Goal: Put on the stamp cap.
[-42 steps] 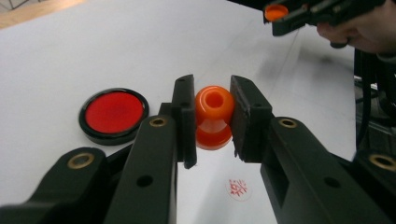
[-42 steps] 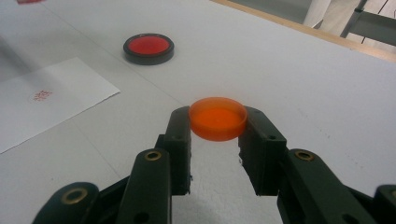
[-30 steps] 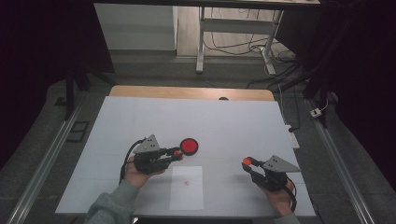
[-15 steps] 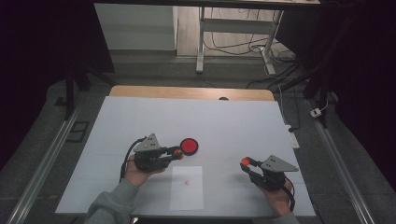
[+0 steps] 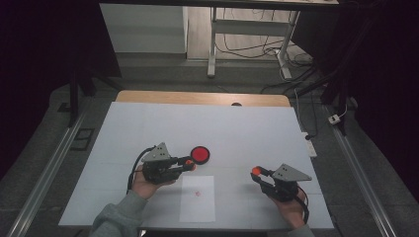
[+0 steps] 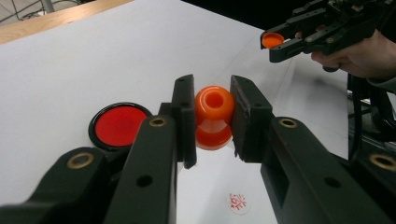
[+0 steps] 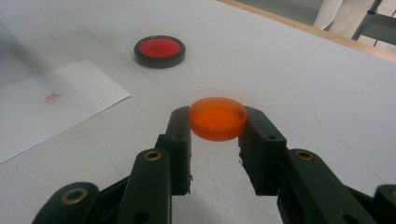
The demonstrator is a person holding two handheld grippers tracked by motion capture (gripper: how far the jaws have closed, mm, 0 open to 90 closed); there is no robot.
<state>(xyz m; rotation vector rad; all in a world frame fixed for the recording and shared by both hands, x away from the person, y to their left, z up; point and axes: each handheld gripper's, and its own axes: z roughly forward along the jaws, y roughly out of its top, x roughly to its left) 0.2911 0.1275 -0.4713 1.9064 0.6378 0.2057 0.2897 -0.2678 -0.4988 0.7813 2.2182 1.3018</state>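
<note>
Worktop [image 5: 148, 123]: broad white surface with a wooden strip along the far edge; carries everything below.
Paper sheet [image 5: 197, 207]: white, flat near the front edge, with a small red stamp mark [image 5: 198, 193] on it. Thin and limp by the look of it.
Left gripper [image 5: 189, 163]: jaws closed on the orange stamp, held just beside the ink pad.
Right gripper [image 5: 256, 172]: jaws closed on the orange cap, well apart from the left gripper, above bare worktop.
Ink pad [image 5: 200, 154]: round black case with a red face, lid off, lying flat, face up.
Orange stamp [image 6: 214, 116]: spool-shaped, likely light, stiff plastic, smooth and somewhat slippery. Pinched across its narrow waist, probably the surest hold, since the flared ends stop it sliding. Long axis runs along the jaws, roughly level; the hollowed end faces the left gripper's camera, the other end points away.
Orange cap [image 7: 218, 117]: shallow round dish, translucent, likely very light and rigid. Held by opposite points of its rim, open side up, lying level; best squeezed gently, as a thin wall may flex.
</note>
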